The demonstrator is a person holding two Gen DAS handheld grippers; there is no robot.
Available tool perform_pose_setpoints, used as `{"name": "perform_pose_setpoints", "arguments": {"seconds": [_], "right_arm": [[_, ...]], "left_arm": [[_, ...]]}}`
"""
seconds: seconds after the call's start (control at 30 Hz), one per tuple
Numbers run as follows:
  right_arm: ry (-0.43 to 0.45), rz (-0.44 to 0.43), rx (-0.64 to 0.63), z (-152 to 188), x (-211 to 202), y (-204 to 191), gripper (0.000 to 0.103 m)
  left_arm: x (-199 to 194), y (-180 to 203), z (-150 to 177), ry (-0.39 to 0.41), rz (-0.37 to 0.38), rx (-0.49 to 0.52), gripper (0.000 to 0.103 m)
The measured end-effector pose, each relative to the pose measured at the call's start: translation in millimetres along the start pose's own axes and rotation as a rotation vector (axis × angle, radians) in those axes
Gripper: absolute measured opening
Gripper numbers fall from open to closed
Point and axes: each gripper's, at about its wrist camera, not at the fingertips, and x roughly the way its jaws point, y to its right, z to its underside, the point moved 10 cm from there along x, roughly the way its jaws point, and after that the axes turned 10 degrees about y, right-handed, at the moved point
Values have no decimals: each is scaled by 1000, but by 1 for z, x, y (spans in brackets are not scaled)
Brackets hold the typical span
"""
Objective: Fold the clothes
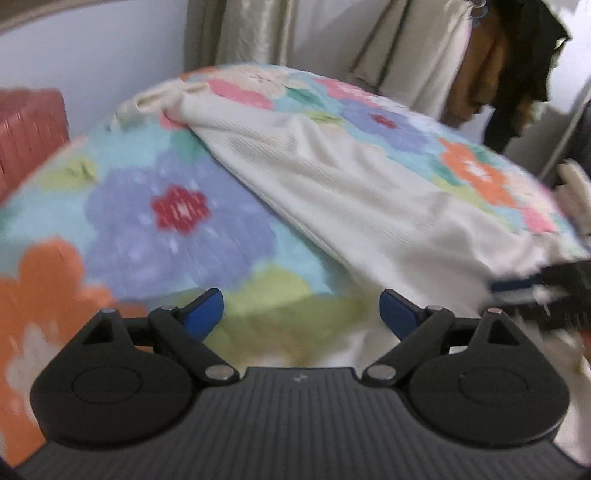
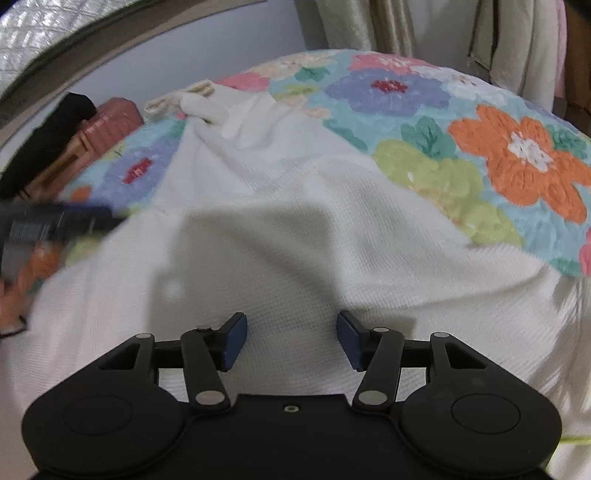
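Observation:
A cream-white ribbed garment (image 1: 354,192) lies spread across a flower-patterned cover (image 1: 147,206), reaching from the far left corner to the near right. My left gripper (image 1: 301,314) is open and empty above the cover, just left of the garment's near edge. My right gripper (image 2: 291,339) is open and empty, hovering over the wide near part of the garment (image 2: 295,229). The right gripper shows blurred at the right edge of the left wrist view (image 1: 546,291). The left gripper shows blurred at the left edge of the right wrist view (image 2: 55,221).
A pinkish-red ribbed case (image 1: 29,129) stands at the left of the cover, also in the right wrist view (image 2: 110,118). Beige curtains (image 1: 251,33) hang behind. Dark and brown clothes (image 1: 517,74) hang at the far right. The flowered cover (image 2: 517,158) continues to the right.

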Motion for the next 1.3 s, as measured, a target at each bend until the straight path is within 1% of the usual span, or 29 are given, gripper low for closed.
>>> {"name": "perform_pose_setpoints", "arguments": {"seconds": [0.03,0.1,0.13,0.17,0.2,0.23,0.27,0.3,0.33,0.37,0.43,0.47,0.5,0.53,0.57,0.6,0.63,0.7,0.73,0.77,0.8,0.83,0.87,0.93,0.97,1.03,1.2,1.27,1.3], "right_arm": [[29,-19,1,-9,-5,-1,60],[131,6,29,-34,-11,9,63],[151,25,63,-45,-6,18,67],[166,46,99,-56,0,28,67],[159,57,131,-63,12,38,67],[142,75,154,-69,27,47,67],[109,89,160,-72,43,54,67],[64,101,154,-70,58,58,67],[24,95,131,-68,71,58,69],[-16,87,107,-65,83,57,64],[-27,36,-30,-68,88,41,11],[-24,37,-73,-74,87,35,11],[8,60,-114,-83,83,32,9],[59,92,-157,-96,78,31,8],[105,142,-183,-107,75,34,8],[112,164,-171,-110,76,39,8],[114,183,-154,-113,78,43,8],[52,193,-118,-101,88,47,11],[42,224,-120,-95,88,49,28],[56,258,-103,-92,83,51,39],[71,292,-84,-89,77,53,56],[95,291,-38,-86,67,53,57],[110,247,19,-82,56,49,57],[121,130,114,-73,38,37,58],[122,79,135,-69,32,28,58],[101,9,124,-59,28,9,59],[64,-101,90,-44,21,-38,59],[65,-138,95,-38,9,-54,59],[58,-154,100,-33,4,-62,59]], "left_arm": [[0,1,4,-18,1,11,92],[1,3,10,-66,-6,36,92],[6,3,11,-85,-12,52,92],[10,4,12,-97,-21,74,92],[14,6,11,-106,-38,106,92],[17,8,11,-114,-58,141,85],[20,10,10,-122,-79,176,66],[18,13,9,-124,-82,195,55],[15,16,8,-122,-79,206,22],[11,19,7,-121,-75,217,1],[2,19,0,-100,-112,235,1],[-2,16,-2,-88,-141,242,1],[-4,13,-5,-83,-169,251,0],[-6,5,-8,-75,-226,280,0],[-8,-3,-10,-63,-286,312,0],[-11,-11,-11,-63,-299,286,0],[-15,-18,-10,-68,-294,235,0],[-23,-32,-8,-75,-277,121,2],[-29,-38,-6,-72,-280,73,4],[-36,-44,-3,-65,-302,59,7],[-43,-49,-1,-58,-331,66,11],[-50,-54,3,-59,-355,61,23],[-58,-60,8,-63,-376,49,34],[-71,-68,17,-73,-373,-11,41],[-77,-70,22,-83,-360,-44,41],[-86,-71,33,-115,-379,-68,41],[-120,-56,43,-122,-412,15,41],[-135,-51,46,-120,-426,30,47],[-142,-49,48,-119,-433,26,47]]}}
